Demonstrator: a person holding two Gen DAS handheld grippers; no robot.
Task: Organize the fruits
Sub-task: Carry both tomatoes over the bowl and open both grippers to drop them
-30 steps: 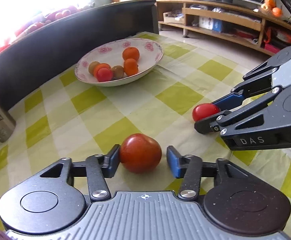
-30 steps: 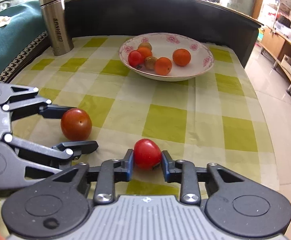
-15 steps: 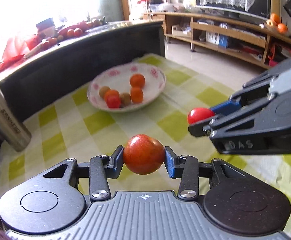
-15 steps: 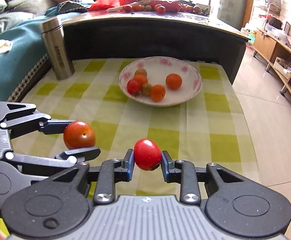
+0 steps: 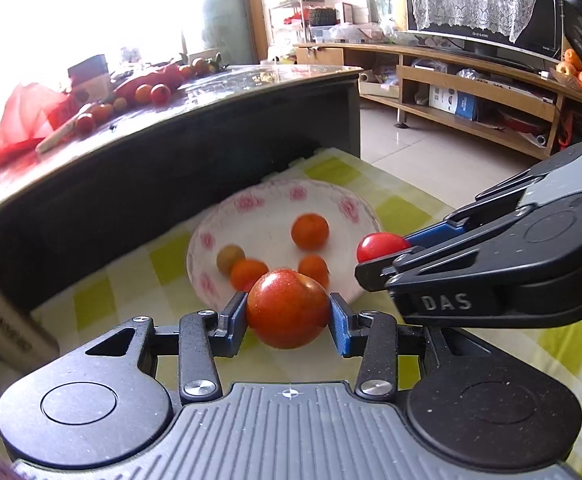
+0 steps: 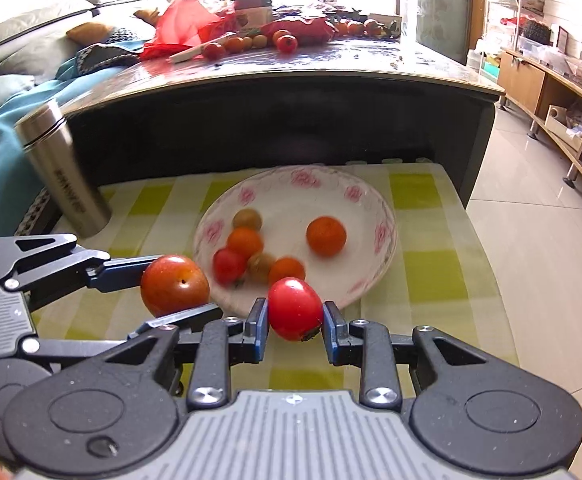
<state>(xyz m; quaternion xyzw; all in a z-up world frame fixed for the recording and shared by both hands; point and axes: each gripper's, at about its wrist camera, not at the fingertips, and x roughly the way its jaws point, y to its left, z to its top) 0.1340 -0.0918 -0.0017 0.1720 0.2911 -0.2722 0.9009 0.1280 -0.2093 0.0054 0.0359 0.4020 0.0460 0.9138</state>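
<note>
My left gripper [image 5: 287,322] is shut on a large orange-red tomato [image 5: 287,314], held in the air just short of the white flowered bowl [image 5: 251,208]. My right gripper [image 6: 294,322] is shut on a small red tomato [image 6: 295,308], also lifted near the bowl's [image 6: 375,216] front rim. Each gripper shows in the other's view: the right gripper [image 5: 383,260] with its small tomato [image 5: 381,246] at the right, the left gripper [image 6: 167,292] with its large tomato [image 6: 174,285] at the left. The bowl holds several small oranges, tomatoes and brownish fruits.
A steel flask [image 6: 63,172] stands left of the bowl on the yellow-green checked cloth [image 6: 427,272]. Behind the bowl rises a dark table edge [image 6: 291,120] with more fruit and a red bag on top. The cloth's right edge drops to a tiled floor [image 6: 531,240].
Both grippers have lifted their tomatoes off the cloth and moved forward to the bowl, which now looms much closer.
</note>
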